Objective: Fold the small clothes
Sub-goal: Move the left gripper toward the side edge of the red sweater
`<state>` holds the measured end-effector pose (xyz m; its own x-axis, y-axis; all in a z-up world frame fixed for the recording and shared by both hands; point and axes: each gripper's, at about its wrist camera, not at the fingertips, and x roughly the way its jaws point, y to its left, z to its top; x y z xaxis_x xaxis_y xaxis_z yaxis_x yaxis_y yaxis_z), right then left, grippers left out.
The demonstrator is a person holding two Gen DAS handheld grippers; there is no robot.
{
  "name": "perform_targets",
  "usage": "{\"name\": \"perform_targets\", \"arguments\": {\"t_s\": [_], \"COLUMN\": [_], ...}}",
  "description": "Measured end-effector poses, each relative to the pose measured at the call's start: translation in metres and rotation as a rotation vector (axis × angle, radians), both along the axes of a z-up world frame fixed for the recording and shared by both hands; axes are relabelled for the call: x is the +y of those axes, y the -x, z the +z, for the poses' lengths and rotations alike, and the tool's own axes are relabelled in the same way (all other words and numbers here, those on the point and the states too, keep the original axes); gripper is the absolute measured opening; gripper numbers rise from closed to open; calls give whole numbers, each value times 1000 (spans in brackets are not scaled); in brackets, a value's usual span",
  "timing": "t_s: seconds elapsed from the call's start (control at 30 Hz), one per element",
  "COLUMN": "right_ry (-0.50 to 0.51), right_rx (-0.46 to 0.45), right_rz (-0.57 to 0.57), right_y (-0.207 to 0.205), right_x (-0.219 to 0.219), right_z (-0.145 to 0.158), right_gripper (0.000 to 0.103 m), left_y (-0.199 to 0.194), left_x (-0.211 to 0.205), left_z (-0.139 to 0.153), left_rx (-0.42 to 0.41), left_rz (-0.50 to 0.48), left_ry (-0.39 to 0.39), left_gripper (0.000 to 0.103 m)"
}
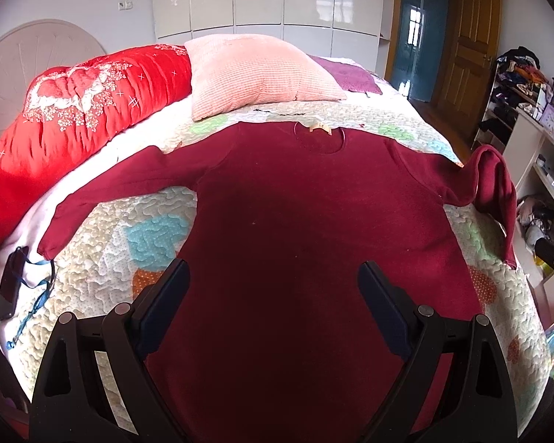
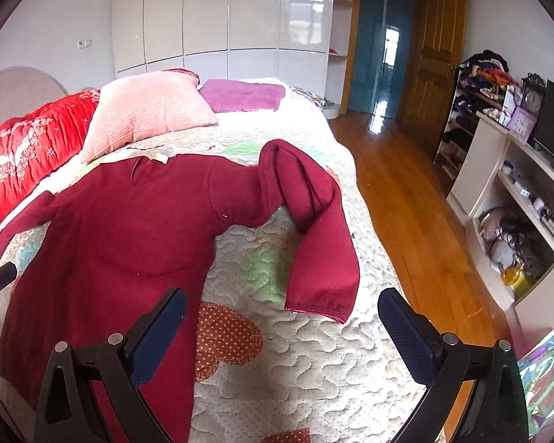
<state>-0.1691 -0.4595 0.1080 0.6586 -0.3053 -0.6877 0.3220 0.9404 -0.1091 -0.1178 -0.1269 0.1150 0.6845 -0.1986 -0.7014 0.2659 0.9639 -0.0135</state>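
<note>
A dark red long-sleeved sweater (image 1: 295, 221) lies flat on the bed's quilted coverlet (image 2: 277, 350), its long axis running from the hem near the cameras to the round neckline (image 1: 319, 140) pointing away toward the pink ribbed pillow (image 1: 255, 74). One sleeve (image 1: 103, 192) stretches out straight toward the phone (image 1: 9, 284) with a blue lanyard; the other sleeve (image 2: 314, 229) is doubled over on itself near the bed's edge, cuff pointing back toward the cameras.

The left claw (image 1: 273, 284) hangs over the sweater's lower body, fingers spread wide apart — holding nothing. The right claw (image 2: 282, 313) is likewise spread wide and empty, above the coverlet between the sweater's side and the folded sleeve's cuff.

The coverlet is stitched in wavy lines with pastel and polka-dot patches. A bright red embroidered duvet (image 1: 85, 110) is bunched along the far side, and a purple towel (image 2: 243, 94) lies beyond the pillow. The room has glossy white wardrobe doors (image 2: 221, 14), a polished wooden floor (image 2: 399, 192), a wooden door (image 2: 432, 62) and open shelves (image 2: 528, 199) cluttered with small things.
</note>
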Motion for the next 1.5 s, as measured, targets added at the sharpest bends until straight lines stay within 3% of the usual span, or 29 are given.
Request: {"name": "perform_targets", "arguments": {"t_s": [0.73, 1.07, 1.5], "right_ry": [-53, -16, -54], "right_rx": [5, 33, 40], "right_rz": [116, 163, 176], "right_y": [-35, -65, -91], "right_x": [60, 91, 112], "right_z": [-18, -32, -42], "right_gripper": [103, 103, 103], "left_y": [-8, -25, -43], "left_x": [14, 24, 27], "left_z": [-9, -21, -31], "left_rx": [-35, -9, 14], "left_rz": [62, 84, 96], "left_ry": [-49, -41, -39], "left_gripper": [92, 92, 92]}}
